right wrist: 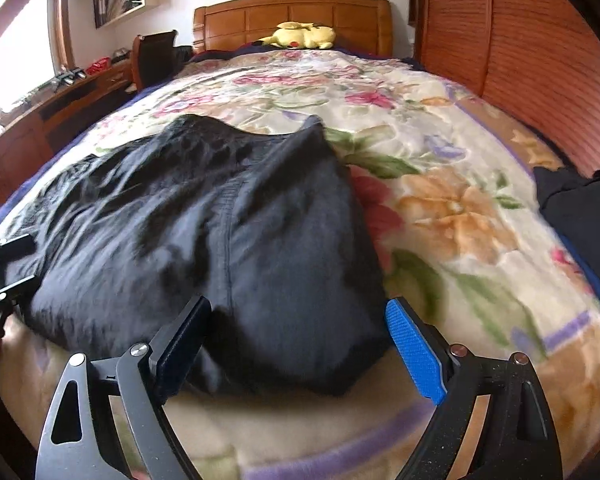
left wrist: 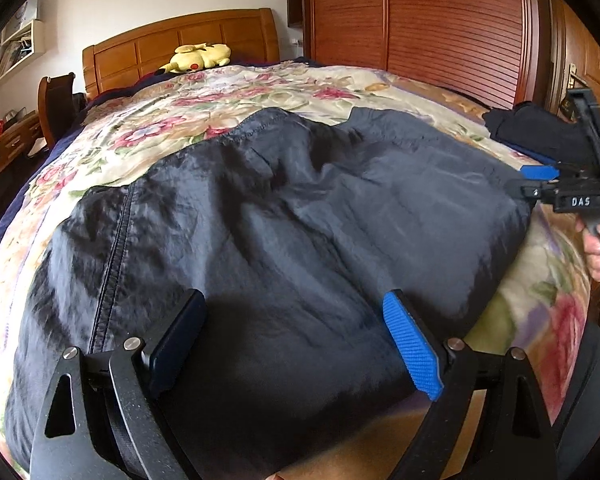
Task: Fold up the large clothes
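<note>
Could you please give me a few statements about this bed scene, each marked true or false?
1. The dark garment lies on the floral blanket. True.
2. The left gripper is clamped shut on the garment. False: its jaws stand open over the fabric.
3. A yellow plush toy lies near the wooden headboard. True.
4. The right gripper holds a red towel. False: it is open and holds nothing, with the garment's near edge between its fingers.
5. A second pile of dark clothing lies to the right on the bed. True.
</note>
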A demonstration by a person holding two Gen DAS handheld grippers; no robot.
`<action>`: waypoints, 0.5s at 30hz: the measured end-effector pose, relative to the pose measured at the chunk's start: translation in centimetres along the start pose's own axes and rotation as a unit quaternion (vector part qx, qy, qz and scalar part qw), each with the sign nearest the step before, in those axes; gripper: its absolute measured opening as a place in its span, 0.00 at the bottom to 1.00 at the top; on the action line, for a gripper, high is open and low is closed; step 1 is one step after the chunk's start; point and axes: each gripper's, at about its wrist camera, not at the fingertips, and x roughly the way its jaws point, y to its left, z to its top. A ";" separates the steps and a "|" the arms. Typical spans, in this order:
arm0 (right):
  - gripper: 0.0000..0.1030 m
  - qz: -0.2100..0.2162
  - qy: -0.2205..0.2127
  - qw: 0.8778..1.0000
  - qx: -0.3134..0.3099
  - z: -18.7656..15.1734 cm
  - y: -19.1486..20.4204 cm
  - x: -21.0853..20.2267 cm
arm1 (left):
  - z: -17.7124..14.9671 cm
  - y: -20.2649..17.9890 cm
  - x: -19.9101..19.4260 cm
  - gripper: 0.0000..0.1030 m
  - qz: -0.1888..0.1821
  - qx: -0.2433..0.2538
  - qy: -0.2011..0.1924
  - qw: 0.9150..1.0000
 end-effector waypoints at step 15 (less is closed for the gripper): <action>0.84 0.079 0.055 0.993 0.072 -0.9 -1.9 3.1 | -0.3 -0.1 0.0 0.89 0.001 0.004 0.004 1.000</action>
